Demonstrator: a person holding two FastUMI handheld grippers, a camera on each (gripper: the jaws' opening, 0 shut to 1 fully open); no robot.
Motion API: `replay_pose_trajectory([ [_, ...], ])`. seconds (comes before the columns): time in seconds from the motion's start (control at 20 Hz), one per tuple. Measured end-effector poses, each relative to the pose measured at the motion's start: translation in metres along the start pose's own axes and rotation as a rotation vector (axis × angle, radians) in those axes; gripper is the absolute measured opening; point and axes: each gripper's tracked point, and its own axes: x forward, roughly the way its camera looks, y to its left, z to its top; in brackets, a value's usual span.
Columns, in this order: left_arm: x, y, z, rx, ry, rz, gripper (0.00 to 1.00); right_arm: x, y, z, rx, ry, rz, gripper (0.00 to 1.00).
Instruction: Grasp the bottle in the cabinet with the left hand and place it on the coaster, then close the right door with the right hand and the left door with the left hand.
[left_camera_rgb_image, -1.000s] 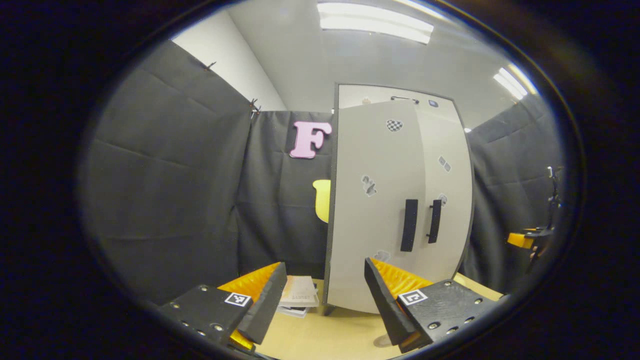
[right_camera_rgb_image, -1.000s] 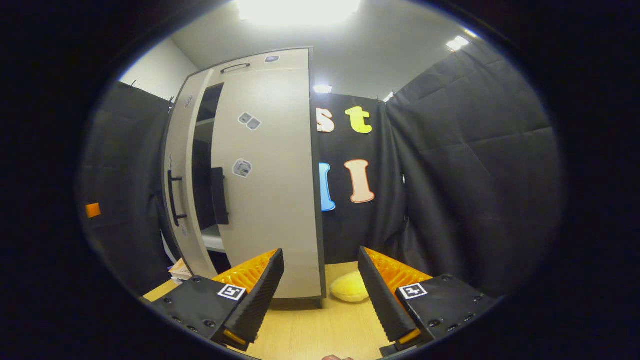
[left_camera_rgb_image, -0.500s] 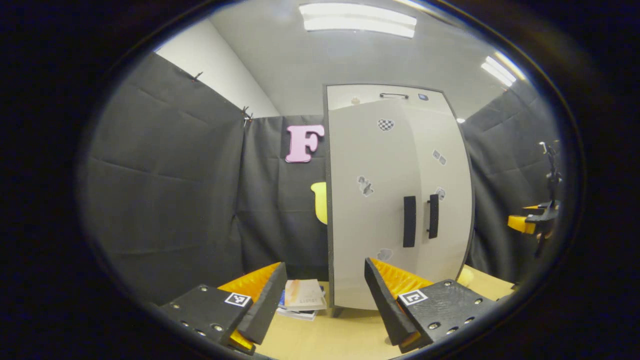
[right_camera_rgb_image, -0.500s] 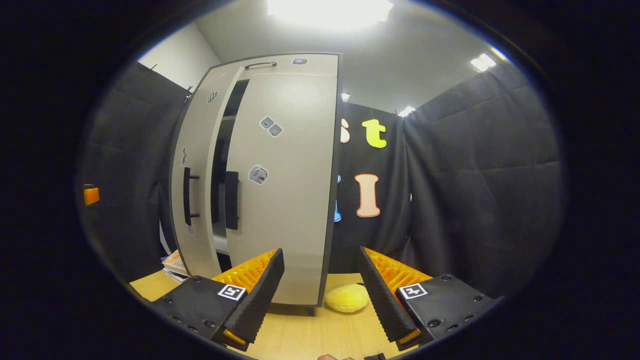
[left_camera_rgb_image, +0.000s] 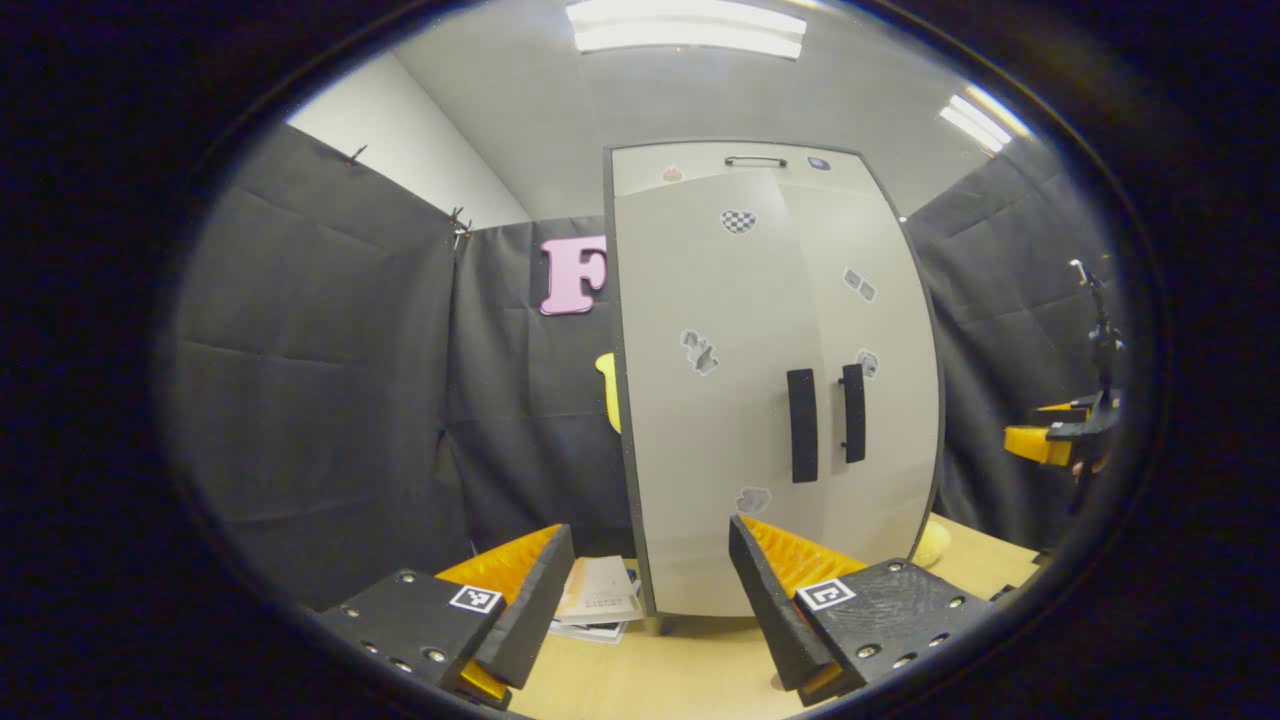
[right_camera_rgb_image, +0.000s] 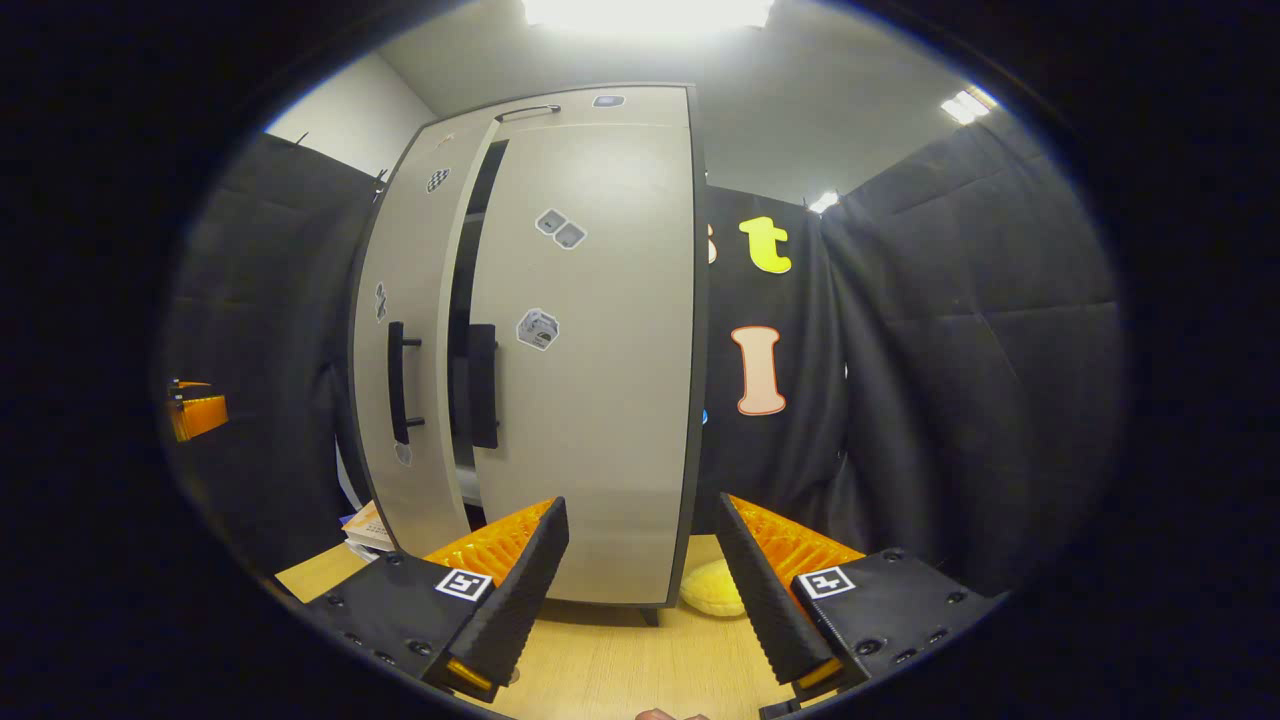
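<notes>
The pale grey cabinet stands on the wooden table with both doors almost closed. In the left gripper view its left door and right door nearly meet, their black handles side by side. The right gripper view has the right door in front and the left door behind a narrow dark gap. My left gripper is open and empty, short of the left door. My right gripper is open and empty, close to the right door's lower part.
A stack of books lies on the table left of the cabinet. A yellow soft object lies by the cabinet's right foot. Black cloth walls close in on both sides. The other gripper hangs at the far right.
Both doors have swung inward and the gap between them has narrowed to a slit. Both grippers stay open and the cabinet looms a little larger.
</notes>
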Motion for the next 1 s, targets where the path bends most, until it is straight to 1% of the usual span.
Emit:
replay_pose_trajectory([
  [0.15, -0.001, 0.003, 0.002, -0.037, -0.015, 0.012, 0.84, -0.004, -0.018, -0.002, -0.021, -0.001, -0.030, 0.95],
  [0.3, -0.011, 0.006, 0.000, -0.097, -0.023, 0.012, 0.98, -0.002, -0.036, -0.010, -0.038, 0.007, -0.067, 0.95],
  [0.35, -0.012, 0.010, -0.002, -0.110, -0.025, 0.018, 0.98, -0.001, -0.041, -0.015, -0.037, 0.017, -0.084, 0.95],
  [0.4, -0.014, 0.013, -0.003, -0.119, -0.027, 0.022, 0.98, -0.002, -0.045, -0.020, -0.029, 0.028, -0.098, 0.92],
  [0.45, -0.018, 0.018, -0.006, -0.127, -0.028, 0.025, 0.98, -0.002, -0.047, -0.026, -0.013, 0.045, -0.109, 0.92],
  [0.5, -0.021, 0.022, -0.011, -0.136, -0.025, 0.028, 0.91, -0.001, -0.047, -0.034, 0.005, 0.065, -0.113, 0.95],
  [0.6, -0.021, 0.029, -0.021, -0.164, -0.002, 0.033, 0.91, 0.003, -0.045, -0.045, 0.029, 0.100, -0.117, 0.95],
  [0.65, -0.020, 0.031, -0.025, -0.175, 0.008, 0.032, 0.91, 0.004, -0.044, -0.048, 0.038, 0.117, -0.116, 0.92],
  [0.7, -0.019, 0.034, -0.027, -0.183, 0.011, 0.037, 0.91, 0.007, -0.043, -0.052, 0.048, 0.127, -0.111, 0.95],
  [0.75, -0.020, 0.040, -0.027, -0.189, 0.008, 0.048, 0.91, 0.009, -0.044, -0.051, 0.052, 0.126, -0.108, 0.95],
  [0.8, -0.021, 0.042, -0.026, -0.199, 0.002, 0.059, 0.84, 0.007, -0.045, -0.050, 0.052, 0.114, -0.111, 0.95],
  [0.85, -0.023, 0.041, -0.021, -0.205, -0.009, 0.067, 0.84, 0.009, -0.045, -0.049, 0.052, 0.100, -0.115, 0.92],
  [0.9, -0.024, 0.039, -0.018, -0.203, -0.020, 0.076, 0.98, 0.011, -0.045, -0.051, 0.053, 0.104, -0.115, 0.95],
  [0.95, -0.024, 0.039, -0.017, -0.196, -0.025, 0.094, 0.98, 0.011, -0.045, -0.052, 0.056, 0.112, -0.109, 0.95],
  [1.0, -0.023, 0.037, -0.020, -0.197, -0.014, 0.105, 0.91, 0.009, -0.044, -0.051, 0.063, 0.117, -0.099, 0.95],
])
